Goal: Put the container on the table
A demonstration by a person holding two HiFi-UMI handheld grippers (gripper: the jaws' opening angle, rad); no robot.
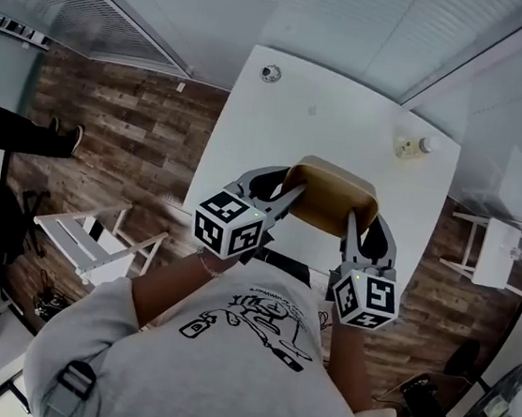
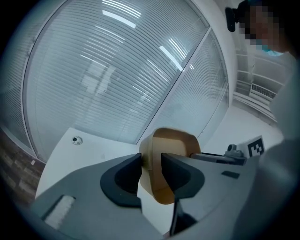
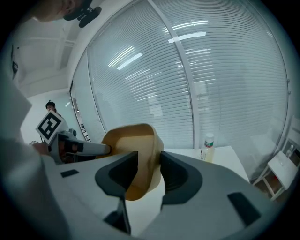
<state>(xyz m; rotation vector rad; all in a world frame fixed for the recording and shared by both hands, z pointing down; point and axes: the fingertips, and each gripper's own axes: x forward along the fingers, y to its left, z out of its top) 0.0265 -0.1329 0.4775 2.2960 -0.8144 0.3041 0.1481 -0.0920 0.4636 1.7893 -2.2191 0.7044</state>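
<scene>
A tan, rounded rectangular container (image 1: 330, 197) hangs over the near part of the white table (image 1: 347, 119), held by both grippers. My left gripper (image 1: 288, 194) is shut on its left wall, and the left gripper view has that wall (image 2: 151, 161) pinched between the dark jaws. My right gripper (image 1: 351, 225) is shut on the right wall, seen as a tan rim (image 3: 149, 159) clamped between the jaws in the right gripper view. The container (image 3: 129, 154) tilts slightly and its underside is hidden, so I cannot tell whether it touches the table.
A small bottle (image 1: 410, 146) stands at the table's far right corner, also the bottle (image 3: 208, 146) in the right gripper view. A small round object (image 1: 270, 73) lies at the far left corner. White chairs (image 1: 82, 242) (image 1: 501, 251) flank the table on a wooden floor.
</scene>
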